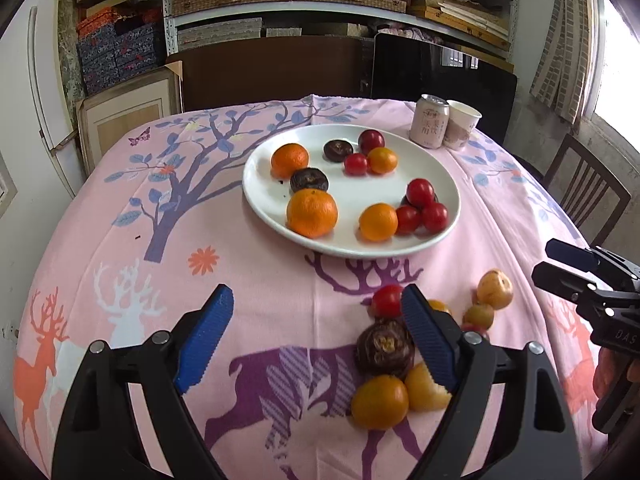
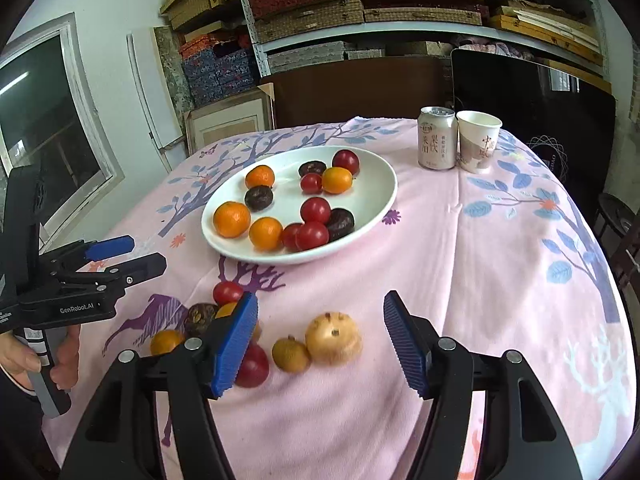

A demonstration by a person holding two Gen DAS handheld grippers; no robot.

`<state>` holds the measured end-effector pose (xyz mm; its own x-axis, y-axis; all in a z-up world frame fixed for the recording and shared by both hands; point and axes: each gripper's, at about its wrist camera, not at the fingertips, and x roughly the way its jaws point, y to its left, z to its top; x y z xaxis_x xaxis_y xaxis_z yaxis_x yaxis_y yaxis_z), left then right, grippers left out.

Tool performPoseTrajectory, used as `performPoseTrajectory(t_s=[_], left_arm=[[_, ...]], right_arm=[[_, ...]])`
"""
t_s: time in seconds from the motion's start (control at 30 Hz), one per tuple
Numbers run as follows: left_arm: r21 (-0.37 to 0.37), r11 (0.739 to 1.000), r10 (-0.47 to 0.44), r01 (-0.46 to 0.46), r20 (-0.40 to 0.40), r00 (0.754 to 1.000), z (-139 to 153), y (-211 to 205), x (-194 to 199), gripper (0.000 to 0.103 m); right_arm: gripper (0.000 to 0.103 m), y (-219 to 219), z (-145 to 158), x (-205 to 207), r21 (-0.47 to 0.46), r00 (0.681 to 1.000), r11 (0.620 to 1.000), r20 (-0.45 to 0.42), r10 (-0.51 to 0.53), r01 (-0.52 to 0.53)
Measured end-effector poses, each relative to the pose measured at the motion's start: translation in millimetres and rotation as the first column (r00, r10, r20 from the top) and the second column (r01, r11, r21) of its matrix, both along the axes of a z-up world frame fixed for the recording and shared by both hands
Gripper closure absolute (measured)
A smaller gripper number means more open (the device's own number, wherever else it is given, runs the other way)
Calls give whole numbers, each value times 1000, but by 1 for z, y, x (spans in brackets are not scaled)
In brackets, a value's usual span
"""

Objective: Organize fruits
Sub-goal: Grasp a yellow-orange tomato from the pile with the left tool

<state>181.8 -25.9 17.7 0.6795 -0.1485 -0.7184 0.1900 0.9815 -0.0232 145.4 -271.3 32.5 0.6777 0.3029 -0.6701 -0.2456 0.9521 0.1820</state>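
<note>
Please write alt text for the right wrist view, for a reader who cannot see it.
The right gripper is open and empty over a pink tablecloth, above loose fruit: a pale round fruit, a small brown one and a red one. Behind them is a white plate of oranges, tomatoes and dark fruits, with a can and paper cup beyond.

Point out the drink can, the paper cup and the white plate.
can (image 2: 437,140), right wrist view, on its side wall.
cup (image 2: 477,148), right wrist view, on its printed side.
plate (image 1: 352,249), left wrist view, on its near rim.
</note>
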Motion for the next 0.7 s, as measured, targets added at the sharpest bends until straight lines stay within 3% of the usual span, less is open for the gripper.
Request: performPoseTrajectory(t_s=[0.23,0.7], left_arm=[[12,999,-34,34,-28,999,-17,2,-35,20],[68,991,-109,116,-100,989,-47,-10,-48,20]], right_arm=[[37,-7,-13,-33,16,1000,1000,-29,-3,4],[33,-11,-29,-48,24,997,1000,-82,9,-7]])
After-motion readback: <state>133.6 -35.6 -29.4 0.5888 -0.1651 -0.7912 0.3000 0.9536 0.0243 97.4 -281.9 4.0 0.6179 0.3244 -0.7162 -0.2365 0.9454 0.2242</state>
